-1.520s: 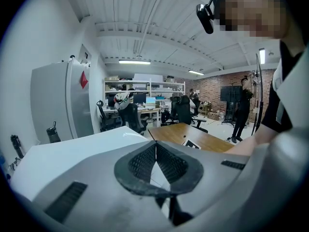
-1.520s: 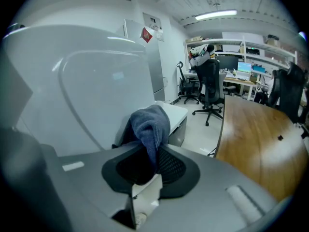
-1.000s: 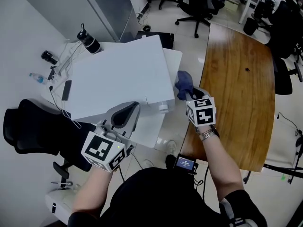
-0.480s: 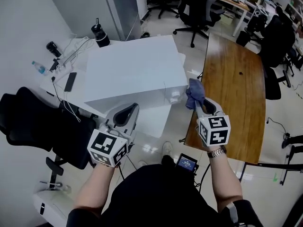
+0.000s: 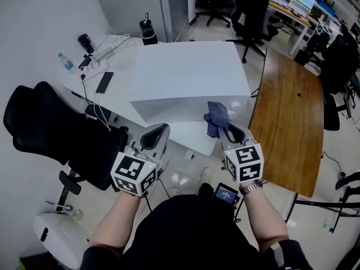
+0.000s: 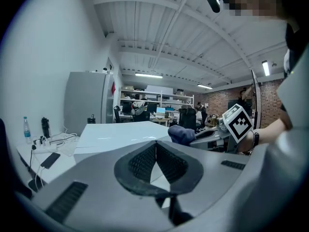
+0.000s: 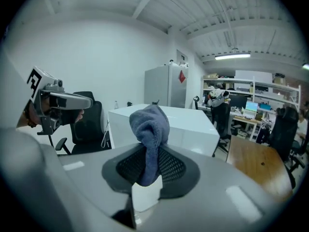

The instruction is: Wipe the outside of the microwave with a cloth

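The microwave (image 5: 188, 80) is a plain white box on a white desk (image 5: 121, 89). My right gripper (image 5: 225, 129) is shut on a bunched blue cloth (image 5: 216, 118), which it holds up just short of the box's near right corner; I cannot tell whether they touch. In the right gripper view the cloth (image 7: 150, 129) stands up from between the pads, with the microwave (image 7: 188, 124) behind it. My left gripper (image 5: 158, 130) is shut and empty, a little short of the near face. Its view shows the closed gripper (image 6: 155, 151), the microwave (image 6: 120, 132) and the cloth (image 6: 179, 133).
A black office chair (image 5: 50, 134) stands close on the left. A long wooden table (image 5: 292, 117) runs along the right. On the desk beyond the microwave lie a phone (image 5: 104, 81), cables (image 5: 104, 52), a water bottle (image 5: 66, 62) and a dark flask (image 5: 147, 30).
The view has swung round the microwave from its side to its near face. Both grippers moved with it, the right one still holding the cloth, now a little higher.
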The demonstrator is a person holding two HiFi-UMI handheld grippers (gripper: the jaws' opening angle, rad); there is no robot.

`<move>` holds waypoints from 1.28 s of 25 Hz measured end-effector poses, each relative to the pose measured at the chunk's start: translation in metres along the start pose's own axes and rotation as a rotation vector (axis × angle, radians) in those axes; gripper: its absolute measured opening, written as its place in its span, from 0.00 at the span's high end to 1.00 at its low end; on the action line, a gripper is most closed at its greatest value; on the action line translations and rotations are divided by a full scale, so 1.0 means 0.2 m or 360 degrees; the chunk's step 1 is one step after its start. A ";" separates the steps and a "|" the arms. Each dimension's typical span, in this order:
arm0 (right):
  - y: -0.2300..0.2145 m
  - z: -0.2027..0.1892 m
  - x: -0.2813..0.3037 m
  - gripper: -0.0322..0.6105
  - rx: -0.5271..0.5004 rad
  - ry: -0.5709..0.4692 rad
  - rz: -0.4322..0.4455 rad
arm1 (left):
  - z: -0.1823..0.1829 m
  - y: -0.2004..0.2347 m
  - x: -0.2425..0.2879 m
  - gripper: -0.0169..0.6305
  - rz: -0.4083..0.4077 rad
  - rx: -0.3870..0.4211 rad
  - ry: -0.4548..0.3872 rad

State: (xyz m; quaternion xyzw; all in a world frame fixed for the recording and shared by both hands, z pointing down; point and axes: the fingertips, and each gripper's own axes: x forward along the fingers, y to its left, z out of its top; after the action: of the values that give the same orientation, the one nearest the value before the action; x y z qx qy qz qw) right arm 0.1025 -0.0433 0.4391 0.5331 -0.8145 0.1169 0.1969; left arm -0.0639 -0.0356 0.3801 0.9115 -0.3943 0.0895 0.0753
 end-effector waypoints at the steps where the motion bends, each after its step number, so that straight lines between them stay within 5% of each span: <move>1: 0.06 0.02 0.03 0.84 -0.0017 -0.0003 0.0031 | -0.01 0.03 -0.04 0.96 0.0019 -0.0005 -0.0001; 18: 1.00 0.12 0.60 0.84 -0.0240 0.0013 0.0453 | -0.16 0.48 -0.57 0.96 0.0314 -0.0076 0.0017; 32: 1.12 0.01 1.07 0.84 -0.0240 0.0228 0.0415 | -0.21 0.67 -0.65 0.96 0.0377 -0.0088 0.0048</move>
State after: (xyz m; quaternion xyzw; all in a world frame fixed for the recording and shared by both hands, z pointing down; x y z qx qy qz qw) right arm -0.1782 -0.1295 0.5361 0.3968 -0.8671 0.1178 0.2771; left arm -0.2552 -0.0257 0.4012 0.8547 -0.5003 0.1006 0.0951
